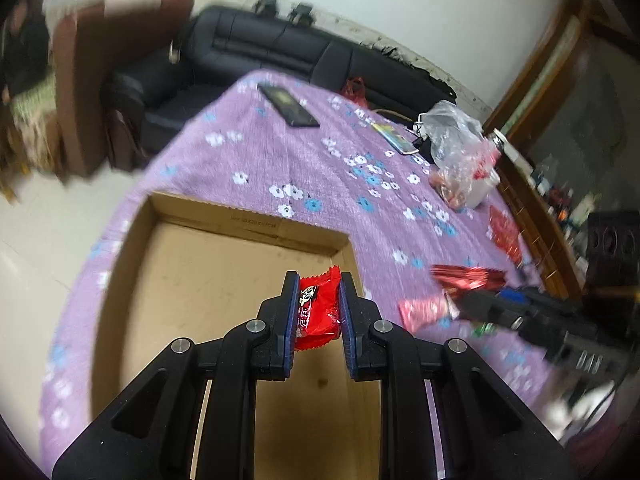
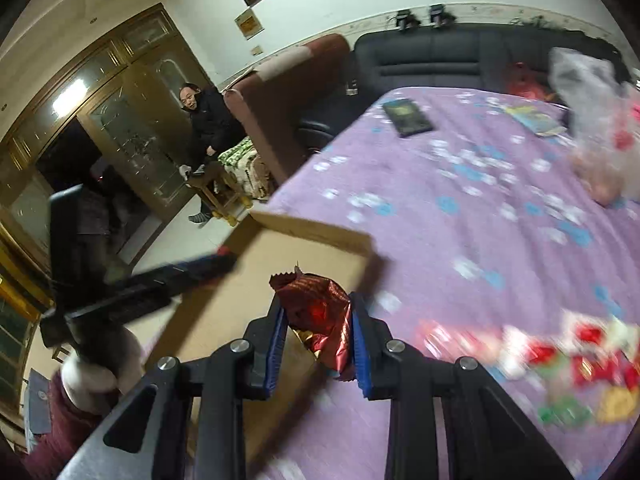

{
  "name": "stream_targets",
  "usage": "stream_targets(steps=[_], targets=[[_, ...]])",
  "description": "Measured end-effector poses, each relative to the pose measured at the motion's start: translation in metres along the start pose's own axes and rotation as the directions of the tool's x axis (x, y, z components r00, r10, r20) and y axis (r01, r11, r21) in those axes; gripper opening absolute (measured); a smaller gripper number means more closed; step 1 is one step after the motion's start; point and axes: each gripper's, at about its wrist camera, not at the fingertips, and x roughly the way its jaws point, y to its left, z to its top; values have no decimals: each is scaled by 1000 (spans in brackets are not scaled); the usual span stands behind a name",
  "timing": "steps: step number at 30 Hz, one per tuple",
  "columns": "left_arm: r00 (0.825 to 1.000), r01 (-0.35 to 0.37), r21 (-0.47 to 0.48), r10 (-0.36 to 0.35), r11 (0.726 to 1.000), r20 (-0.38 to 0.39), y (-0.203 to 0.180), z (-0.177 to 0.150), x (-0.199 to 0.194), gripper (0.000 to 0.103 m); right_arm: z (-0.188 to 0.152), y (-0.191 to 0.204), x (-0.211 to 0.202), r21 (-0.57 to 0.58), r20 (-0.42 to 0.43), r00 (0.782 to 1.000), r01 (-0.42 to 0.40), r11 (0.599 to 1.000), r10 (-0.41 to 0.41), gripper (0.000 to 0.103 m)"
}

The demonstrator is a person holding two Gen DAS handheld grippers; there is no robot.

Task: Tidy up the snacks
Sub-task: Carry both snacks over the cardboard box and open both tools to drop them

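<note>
My left gripper (image 1: 319,280) is shut on a bright red snack packet (image 1: 318,312) and holds it above the open cardboard box (image 1: 248,220). In the right wrist view, my right gripper (image 2: 317,300) is shut on a crinkled dark red foil packet (image 2: 324,316), just over the box's near corner (image 2: 312,232). The left wrist view shows the right gripper (image 1: 460,300) coming in from the right with that foil packet (image 1: 468,274). The left gripper (image 2: 180,276) crosses the left of the right wrist view. Several loose snacks (image 2: 580,364) lie blurred on the purple floral cloth.
A pink packet (image 1: 424,310) and a red one (image 1: 506,232) lie right of the box. A clear plastic bag of snacks (image 1: 460,148), a black tablet (image 1: 288,106) and a phone (image 1: 394,136) sit farther back. A black sofa (image 1: 280,48) lies beyond; a person (image 2: 204,120) sits at left.
</note>
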Motion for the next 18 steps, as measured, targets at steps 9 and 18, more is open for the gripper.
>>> stream_targets(steps=[9,18], targets=[[996,-81,-118,75,990,-47,46,12,48,18,14,19,105,-32,-94,993,68,997,-71,32],[973,-223,-125,213,967,-88,52,8,47,19,5,13,117,-60,-57,989,134,989,-138,52]])
